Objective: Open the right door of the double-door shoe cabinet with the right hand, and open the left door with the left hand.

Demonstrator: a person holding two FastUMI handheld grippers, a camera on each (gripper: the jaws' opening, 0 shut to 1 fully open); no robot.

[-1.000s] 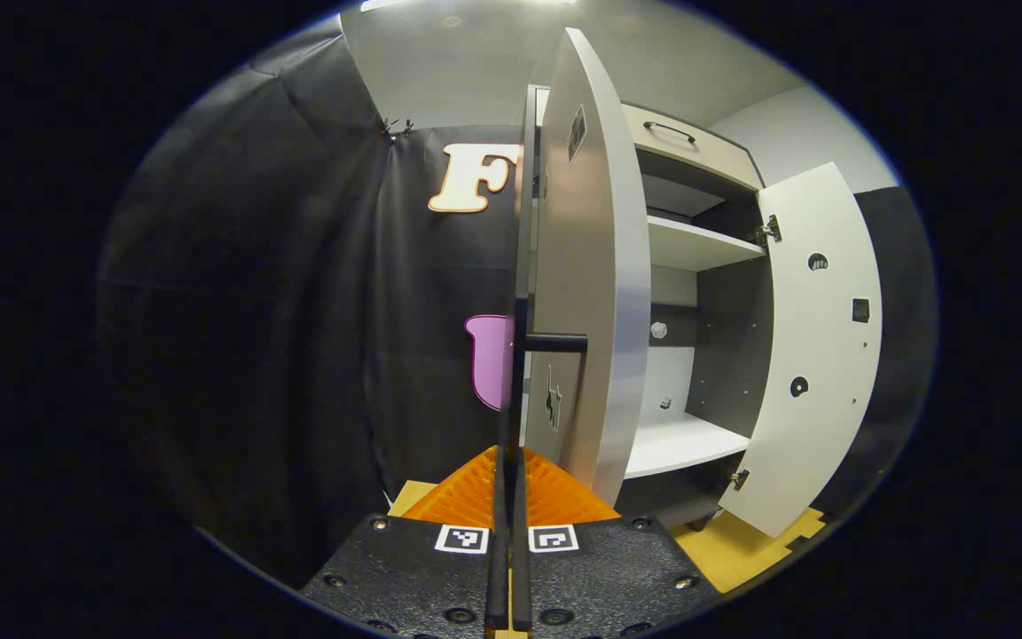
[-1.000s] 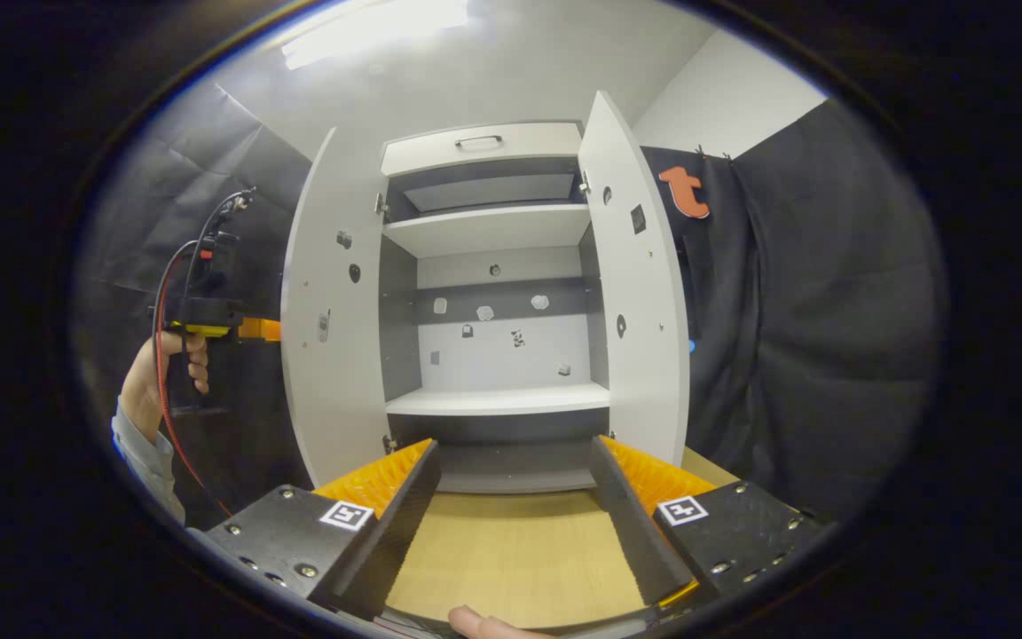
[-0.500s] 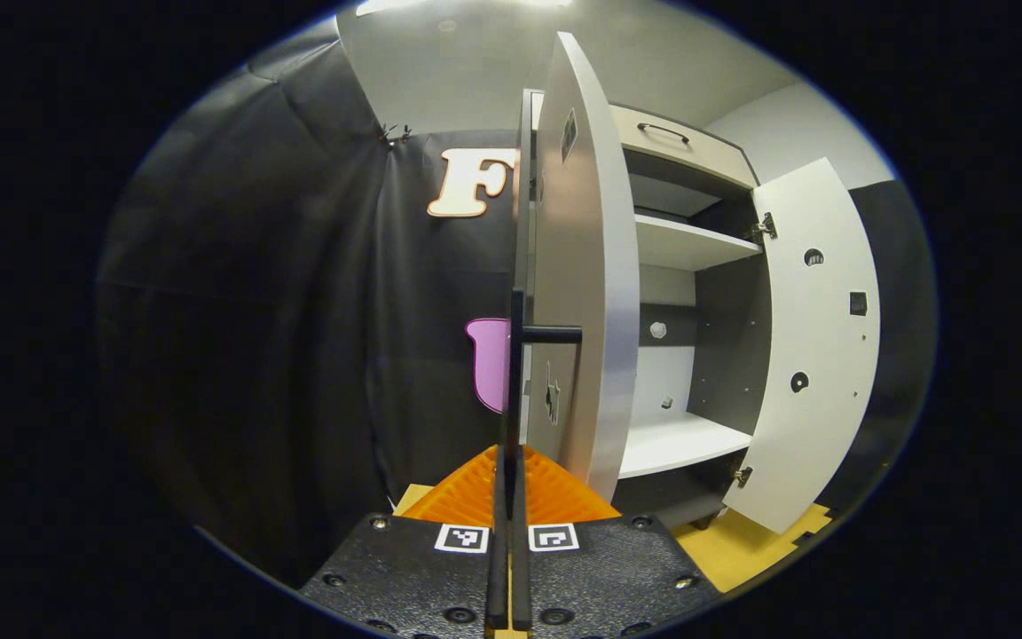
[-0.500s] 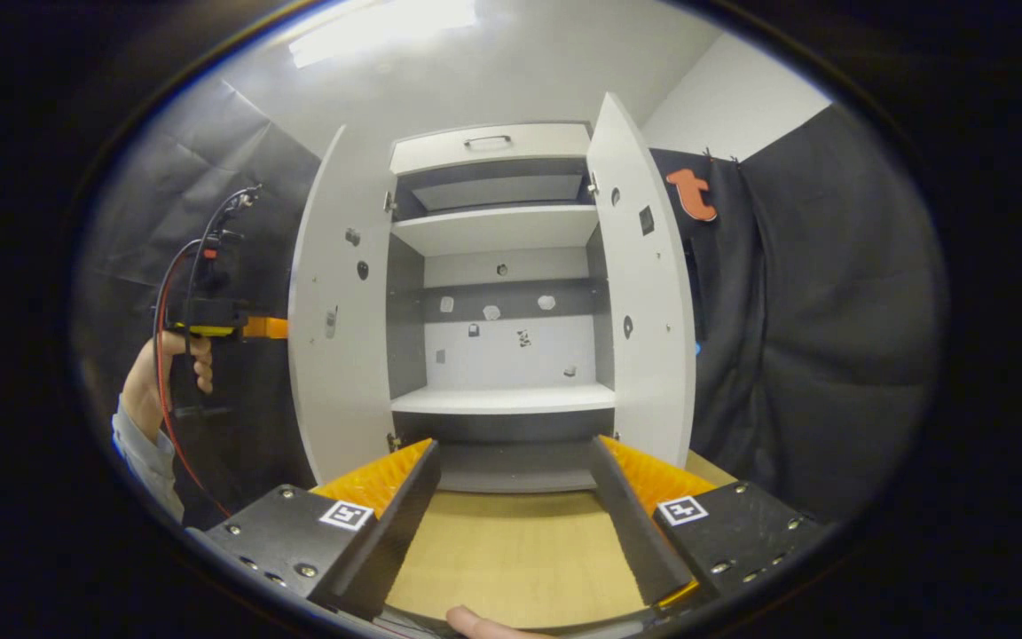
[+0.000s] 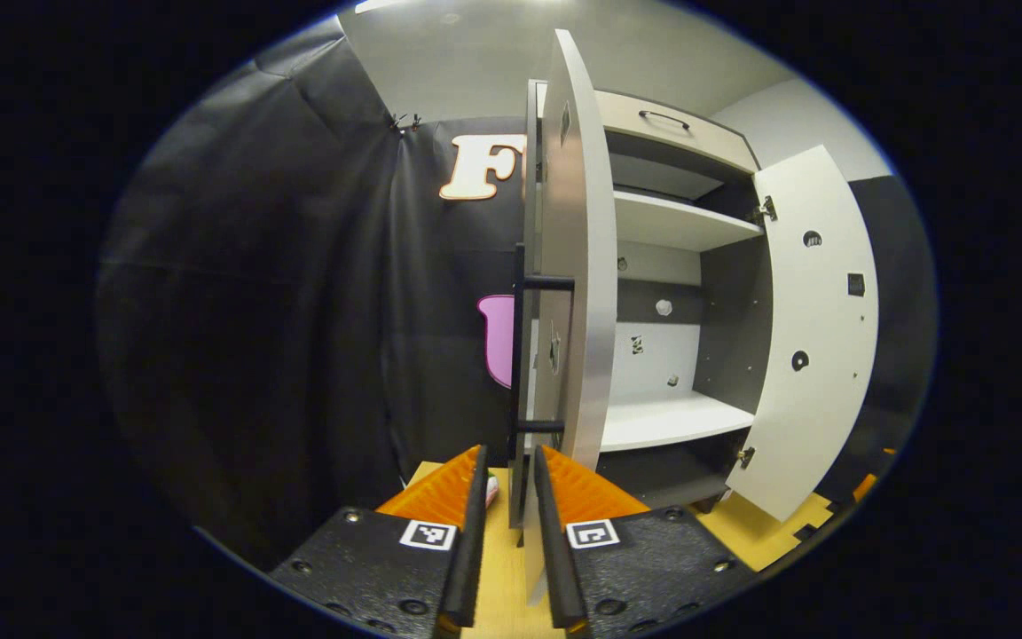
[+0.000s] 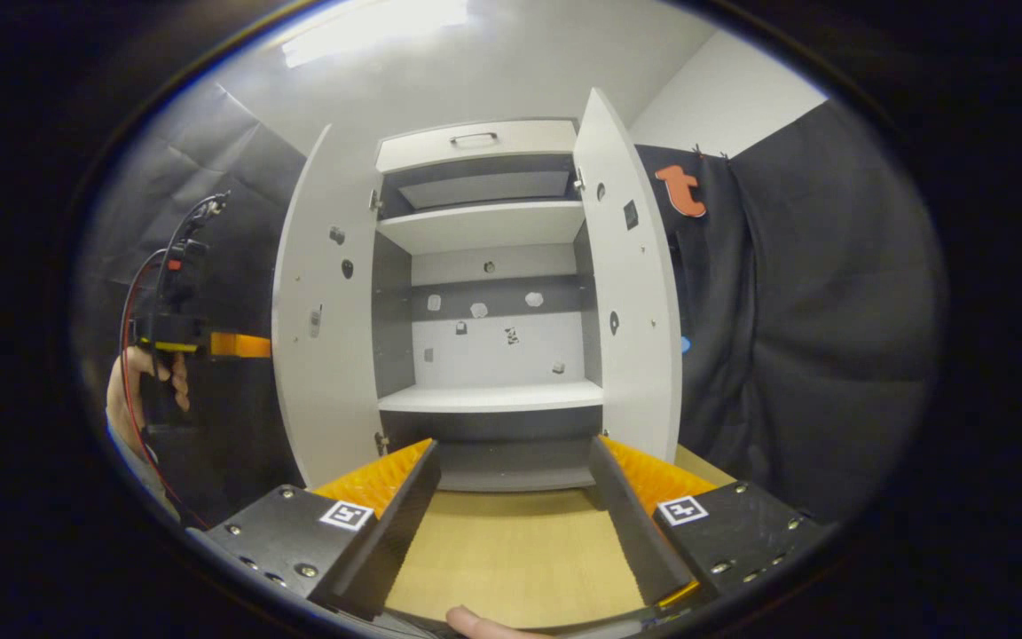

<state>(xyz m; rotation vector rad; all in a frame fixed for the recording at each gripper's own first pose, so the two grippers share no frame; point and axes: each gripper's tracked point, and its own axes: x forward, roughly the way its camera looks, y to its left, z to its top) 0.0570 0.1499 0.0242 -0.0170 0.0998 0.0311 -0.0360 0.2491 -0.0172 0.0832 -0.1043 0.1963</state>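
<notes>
Wooden floor (image 6: 511, 550) under open shoe cabinet (image 6: 489, 302). Left gripper (image 5: 511, 532) slightly parted astride left door (image 5: 577, 266) handle (image 5: 518, 390); right gripper (image 6: 511, 506) spread wide, empty.

Left gripper (image 5: 511, 532) pointing level, jaws standing slightly parted, fingers (image 5: 467, 532) nearly parallel with narrow gap between. Same gripper showing at far left in right gripper view (image 6: 240, 344), held level by hand (image 6: 134, 390) wrapping grip from below, sleeve edge showing under wrist, cables running up from body. Right gripper (image 6: 511, 524) pointing level, jaws spreading wide, fingers (image 6: 396, 510) angling outward, nothing between them. Fingertip (image 6: 475, 621) of holding hand peeking at bottom edge.
</notes>
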